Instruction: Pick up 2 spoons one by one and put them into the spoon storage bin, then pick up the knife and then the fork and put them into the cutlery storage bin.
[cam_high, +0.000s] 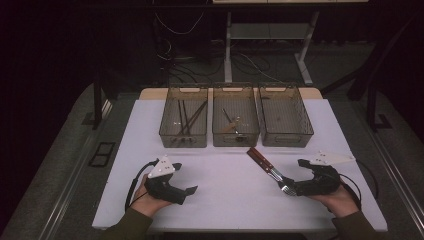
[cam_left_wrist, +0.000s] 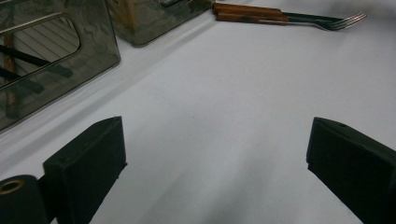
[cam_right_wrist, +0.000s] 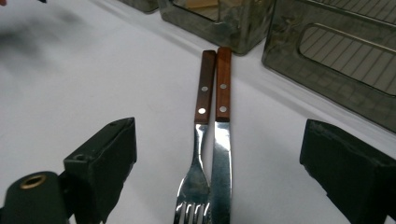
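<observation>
**Fork and knife lie side by side in front of the middle bin, between the right gripper's spread jaws**

The landmark here is the middle bin (cam_high: 235, 122), the centre one of three smoky, see-through bins set in a row at the far side of the white table (cam_high: 220, 200).

The fork (cam_right_wrist: 198, 135) and the knife (cam_right_wrist: 221, 140) lie on the table just in front of the middle bin, touching along their lengths. Both have brown wooden handles with metal rivets. The handles point toward the near right corner of the middle bin, and the tines and blade point away from it, toward the person's right hand.

The right gripper (cam_right_wrist: 219, 172) rests low on the table on the near right side of the middle bin. Its jaws are released and stand wide, one on either side of the fork's tines and the knife's blade. Neither pad touches the metal, so nothing is grasped.

The left gripper (cam_left_wrist: 217, 154) sits on the near left side of the middle bin, well apart from the cutlery. Its jaws are spread wide with bare tabletop between them, and it holds nothing. In the left gripper view the fork and knife show far off at the top edge.

The left bin (cam_high: 183, 122), beside the middle bin, holds several dark, thin sticks. The middle bin holds a few pieces of cutlery. The right bin (cam_high: 285, 120) stands on the other side; what lies in it is too small to tell.
</observation>
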